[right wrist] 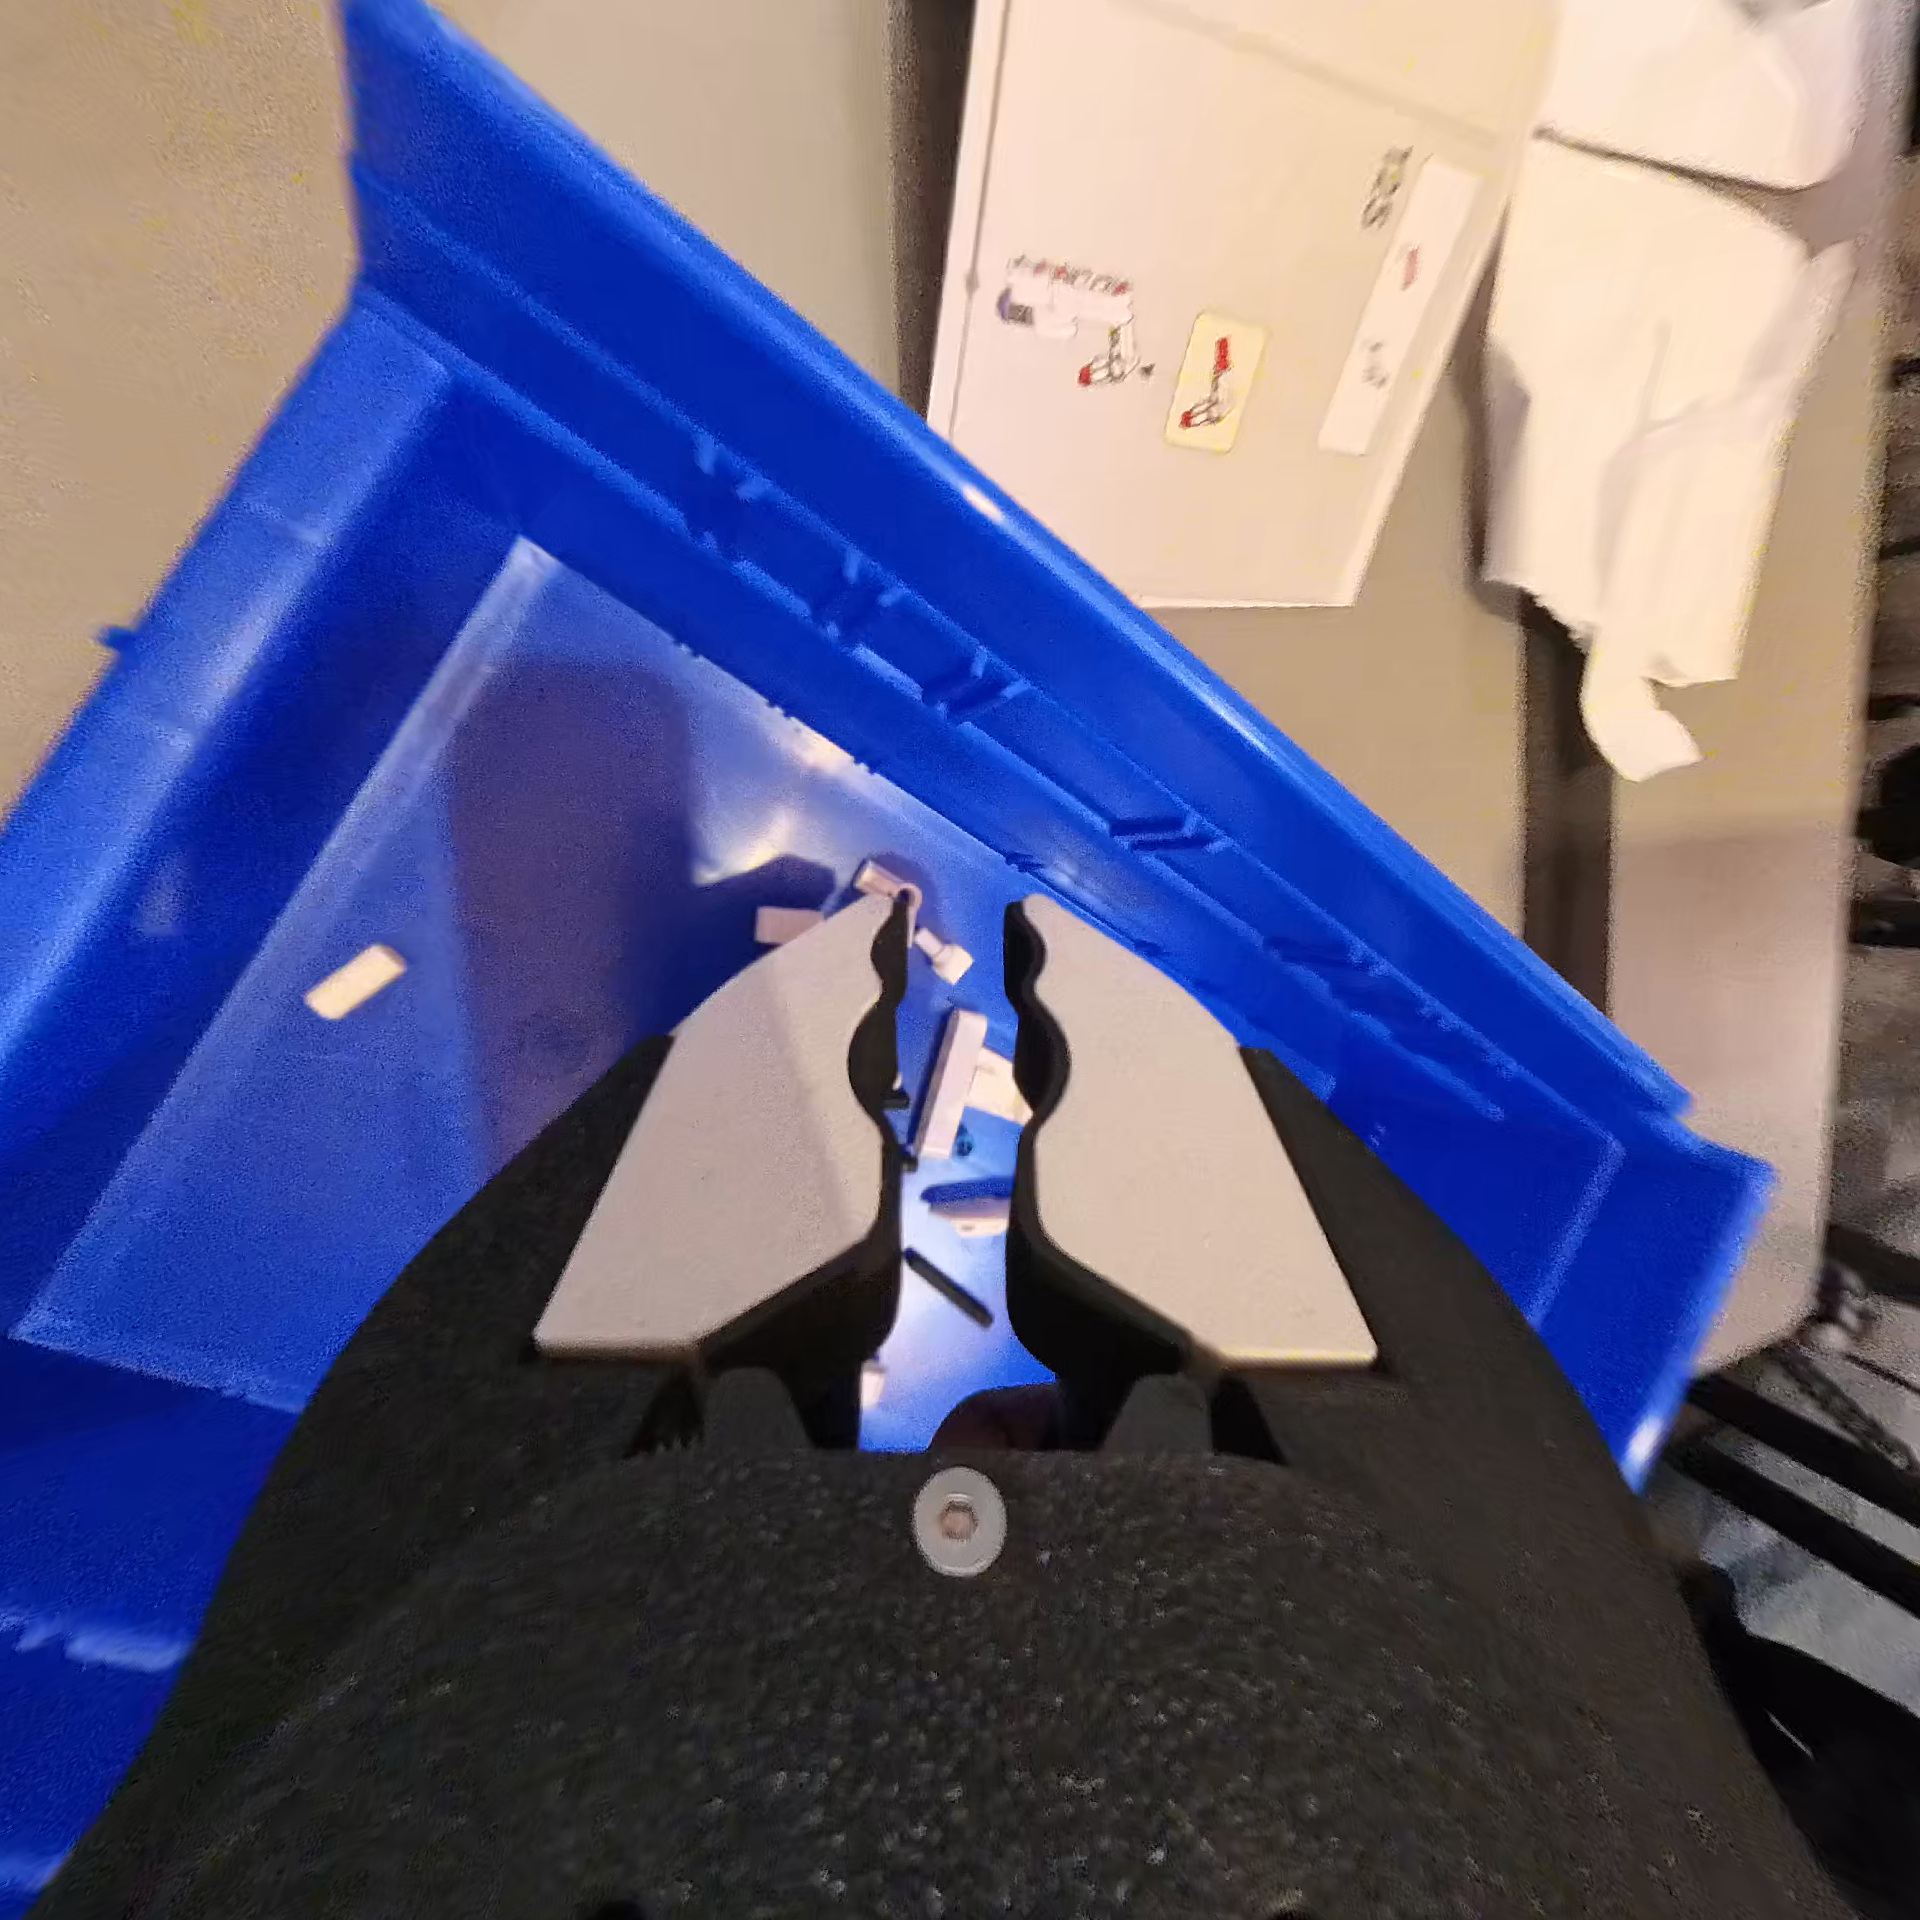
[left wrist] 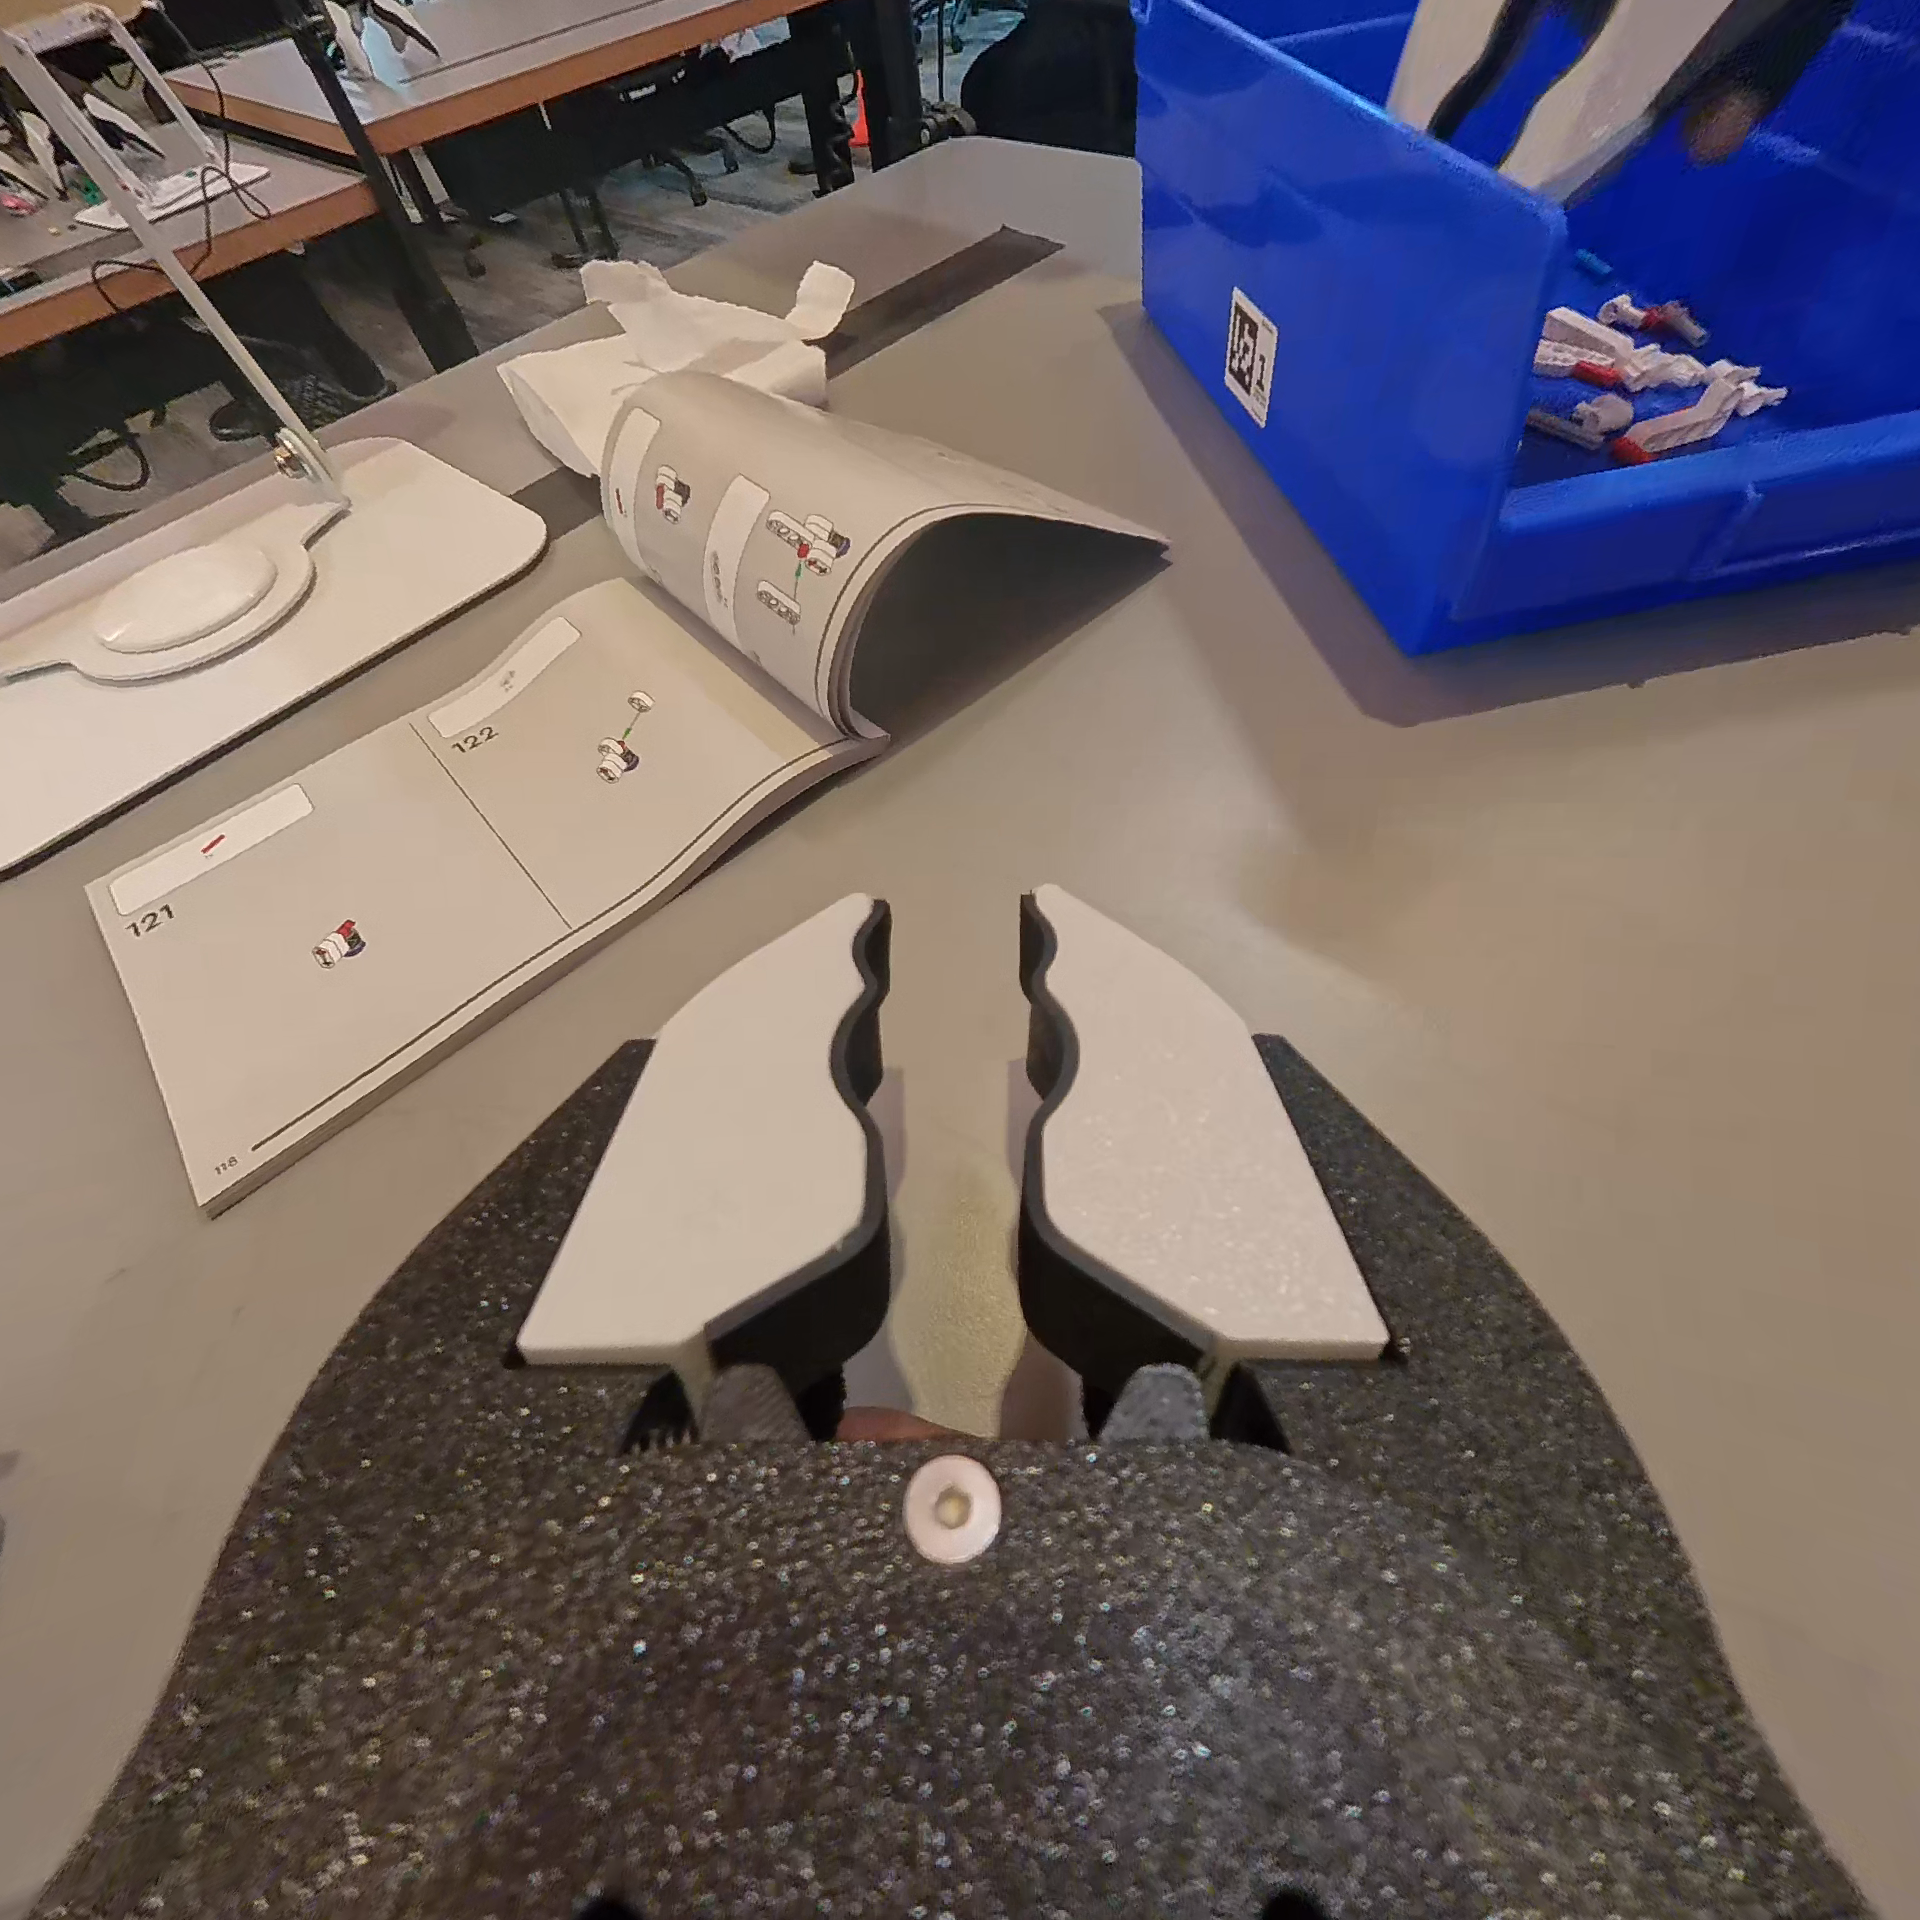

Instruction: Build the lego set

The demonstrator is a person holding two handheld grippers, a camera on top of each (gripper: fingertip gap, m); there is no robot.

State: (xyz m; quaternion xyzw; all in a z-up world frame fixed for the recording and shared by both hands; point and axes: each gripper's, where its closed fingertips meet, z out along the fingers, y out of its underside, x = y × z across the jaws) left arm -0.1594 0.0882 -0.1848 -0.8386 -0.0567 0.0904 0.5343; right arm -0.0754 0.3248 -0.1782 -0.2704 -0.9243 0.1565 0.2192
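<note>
My left gripper (left wrist: 956,904) is open and empty, hovering over the bare grey table (left wrist: 1247,935) to the right of an open instruction booklet (left wrist: 416,883). My right gripper (right wrist: 954,914) is open inside a blue plastic bin (right wrist: 623,364), its fingertips low over the bin floor. Small white building pieces (right wrist: 956,1081) lie on the floor between and beyond the fingers; none is pressed between the pads. Another white piece (right wrist: 353,982) lies apart to the left. In the left wrist view the bin (left wrist: 1340,260) stands at the far right with white and red pieces (left wrist: 1652,384) in it and the right gripper (left wrist: 1621,104) reaching in.
A crumpled white paper towel (left wrist: 717,322) lies behind the booklet. A flat white stand base (left wrist: 208,592) with a slanted arm sits at the left. Other desks and chairs stand beyond the table's far edge. The booklet (right wrist: 1195,312) also shows beyond the bin's wall. My right tips are roughly 11 cm from the white piece (right wrist: 353,982).
</note>
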